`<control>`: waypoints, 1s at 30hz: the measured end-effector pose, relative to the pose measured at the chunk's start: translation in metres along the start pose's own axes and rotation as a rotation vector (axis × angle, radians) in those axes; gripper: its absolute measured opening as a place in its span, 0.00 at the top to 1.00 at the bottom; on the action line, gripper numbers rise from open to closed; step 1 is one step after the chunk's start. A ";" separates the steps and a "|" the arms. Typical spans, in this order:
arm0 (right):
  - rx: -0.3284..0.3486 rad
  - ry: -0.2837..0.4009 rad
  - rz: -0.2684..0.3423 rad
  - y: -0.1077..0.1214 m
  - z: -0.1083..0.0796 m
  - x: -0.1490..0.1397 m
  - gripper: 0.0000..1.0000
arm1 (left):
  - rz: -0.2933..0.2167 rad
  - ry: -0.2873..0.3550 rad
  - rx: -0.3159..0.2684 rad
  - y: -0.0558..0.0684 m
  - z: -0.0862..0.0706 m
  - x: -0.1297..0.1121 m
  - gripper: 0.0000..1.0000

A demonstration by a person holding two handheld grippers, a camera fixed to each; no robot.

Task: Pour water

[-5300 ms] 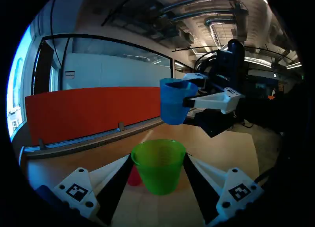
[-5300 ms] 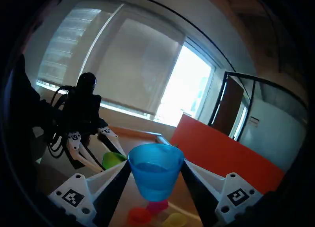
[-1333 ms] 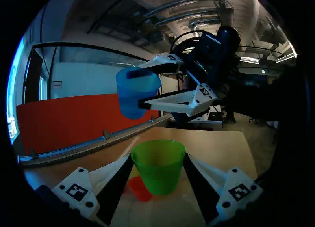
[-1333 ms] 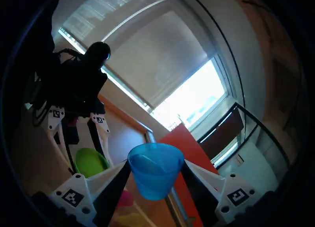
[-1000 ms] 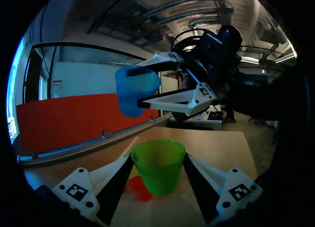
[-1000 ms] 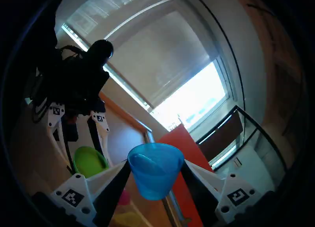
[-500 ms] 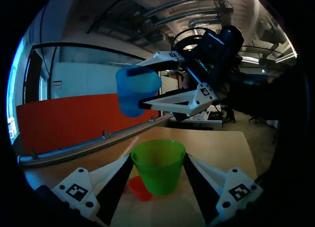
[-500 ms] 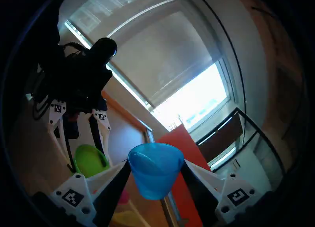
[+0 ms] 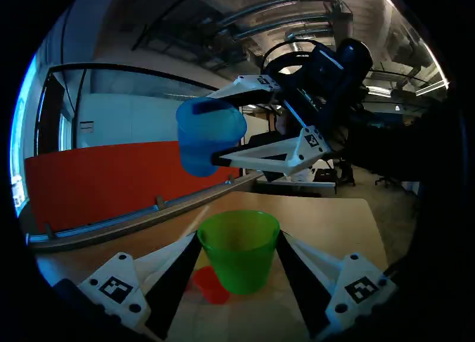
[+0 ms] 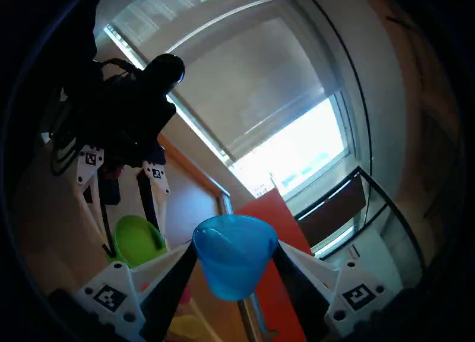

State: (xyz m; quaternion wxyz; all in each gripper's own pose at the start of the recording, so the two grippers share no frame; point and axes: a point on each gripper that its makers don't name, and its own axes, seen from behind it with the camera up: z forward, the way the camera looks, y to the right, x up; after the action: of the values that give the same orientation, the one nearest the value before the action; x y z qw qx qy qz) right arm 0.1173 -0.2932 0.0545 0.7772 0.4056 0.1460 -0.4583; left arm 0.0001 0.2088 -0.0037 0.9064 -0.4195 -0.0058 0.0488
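Green plastic sits between the two fingers of your left gripper (image 9: pixel 237 238). The green cup (image 9: pixel 238 265) is pinched on both sides, upright with its mouth open, and held over the wooden bench (image 9: pixel 332 220). Just below and to the left of it in the left gripper view, a small red cup (image 9: pixel 208 284) rests on the bench, partly hidden behind the green one.

Your right gripper (image 9: pixel 209 131) hangs higher, up and to the left of the green cup and apart from it. Its two white fingers press on the blue cup (image 9: pixel 205 141), one on each side. That cup is tipped off vertical, so its rim slants.

In the right gripper view, a paler patch that looks like water lies toward the left inner wall of the blue cup. Your left gripper appears farther off at the lower left, with the green cup's mouth showing between its fingers, and the whole room leans steeply.

A long orange-red panel (image 9: pixel 119 179) runs along the far edge of the bench. A bright window (image 10: pixel 285 158) fills the wall beyond the blue cup.
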 end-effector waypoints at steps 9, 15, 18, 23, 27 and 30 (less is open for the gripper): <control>-0.001 -0.005 -0.024 0.002 0.000 0.001 0.10 | 0.002 -0.001 -0.003 0.002 0.001 0.000 0.12; 0.000 -0.010 -0.040 0.002 -0.001 0.000 0.10 | 0.004 0.000 -0.003 0.002 0.001 0.003 0.12; -0.002 -0.008 -0.047 0.002 -0.001 0.001 0.10 | 0.004 0.002 -0.002 0.002 0.001 0.003 0.12; 0.000 -0.007 -0.057 0.002 -0.001 0.002 0.10 | 0.004 0.003 -0.002 0.002 0.002 0.003 0.12; 0.001 -0.008 -0.065 0.001 -0.001 0.002 0.10 | 0.006 0.004 -0.002 0.002 0.002 0.005 0.12; 0.002 -0.009 -0.071 0.001 -0.001 0.003 0.10 | 0.005 0.006 -0.002 0.002 0.002 0.005 0.12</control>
State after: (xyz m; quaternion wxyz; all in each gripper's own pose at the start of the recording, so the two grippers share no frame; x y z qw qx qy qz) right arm 0.1196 -0.2940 0.0527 0.7607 0.3990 0.1564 -0.4876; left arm 0.0048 0.2119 -0.0036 0.9059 -0.4205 -0.0022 0.0497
